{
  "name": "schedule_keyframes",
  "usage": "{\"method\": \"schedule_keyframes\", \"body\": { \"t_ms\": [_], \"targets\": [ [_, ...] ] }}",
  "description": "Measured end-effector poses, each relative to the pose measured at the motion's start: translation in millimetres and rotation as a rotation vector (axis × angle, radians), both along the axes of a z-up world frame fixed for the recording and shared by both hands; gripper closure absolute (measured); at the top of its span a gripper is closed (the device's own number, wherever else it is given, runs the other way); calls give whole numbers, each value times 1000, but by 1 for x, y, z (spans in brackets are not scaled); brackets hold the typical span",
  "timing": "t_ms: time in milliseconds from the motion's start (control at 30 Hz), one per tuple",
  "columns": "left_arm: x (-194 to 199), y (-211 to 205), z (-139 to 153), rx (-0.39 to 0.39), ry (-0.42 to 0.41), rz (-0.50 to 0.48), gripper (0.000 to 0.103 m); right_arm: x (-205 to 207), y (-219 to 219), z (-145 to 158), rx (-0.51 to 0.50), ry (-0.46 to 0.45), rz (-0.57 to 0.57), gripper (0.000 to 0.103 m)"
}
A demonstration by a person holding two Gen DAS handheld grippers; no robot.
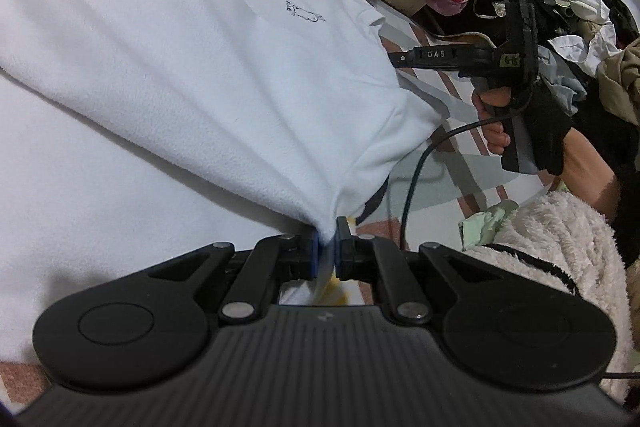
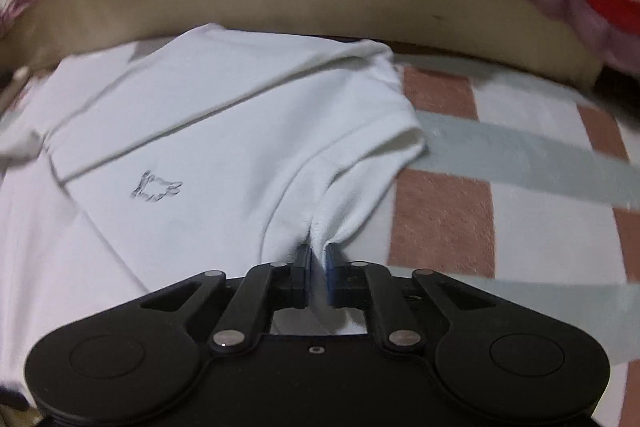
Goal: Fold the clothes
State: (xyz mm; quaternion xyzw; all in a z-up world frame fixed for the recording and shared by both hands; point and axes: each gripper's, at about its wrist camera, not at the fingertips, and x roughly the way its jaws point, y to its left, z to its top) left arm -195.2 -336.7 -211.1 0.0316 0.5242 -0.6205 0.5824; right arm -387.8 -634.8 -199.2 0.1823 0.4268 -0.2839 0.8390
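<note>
- White shirt (image 1: 192,59) lies flat on the checked blanket (image 2: 440,219), from ten o'clock to the middle of our left view.
- Our left gripper (image 1: 328,247) pinches its hem.
- Our right gripper (image 2: 319,267) pinches the edge by the sleeve.
- Pulling unevenly could slip the thin cloth out or bunch it.

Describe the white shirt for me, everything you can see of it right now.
The white shirt is soft, fleecy-looking fabric with a short sleeve and a small outlined emblem on the chest. It lies spread on the checked bed cover, partly creased. The left gripper is shut on a bunched edge, pulling folds taut toward it; the right gripper is shut on fabric just below the sleeve.
</note>
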Motion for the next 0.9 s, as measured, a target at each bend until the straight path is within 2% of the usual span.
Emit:
{"method": "schedule_keyframes", "body": {
  "t_ms": [67, 100, 167, 267, 433, 567, 667, 700, 733, 833, 900],
  "targets": [
    [1, 1, 3, -11, 8, -3, 96, -1, 9, 10, -137, 51, -28, 96],
    [1, 1, 5, -15, 11, -6, 96, -5, 11, 15, -163, 50, -51, 96],
    [1, 1, 5, -15, 14, -10, 96, -14, 7, 15, -139, 47, -99, 97],
    [1, 1, 4, -10, 20, -12, 96, -9, 7, 7, -178, 130, -93, 97],
    [2, 1, 1, -7, 32, -10, 96, -12, 2, 11, -166, 133, -150, 98],
    [2, -2, -5, 24, 29, 0, 96, -8, -9, -2, -129, 161, -141, 98],
    [2, -1, -4, 25, 31, 3, 95, -25, -16, 4, -26, 80, -194, 94],
    [2, -1, -4, 25, 32, 3, 95, -32, -19, 6, 15, 48, -214, 85],
    [3, -2, -5, 24, 40, 5, 95, -46, -21, 9, 84, 6, -259, 69],
    [6, -4, -8, 18, 76, 18, 94, -90, -26, 5, 309, -128, -372, 51],
    [10, -7, -12, 12, 112, 35, 93, -113, -27, -3, 431, -201, -440, 49]
  ]
}}
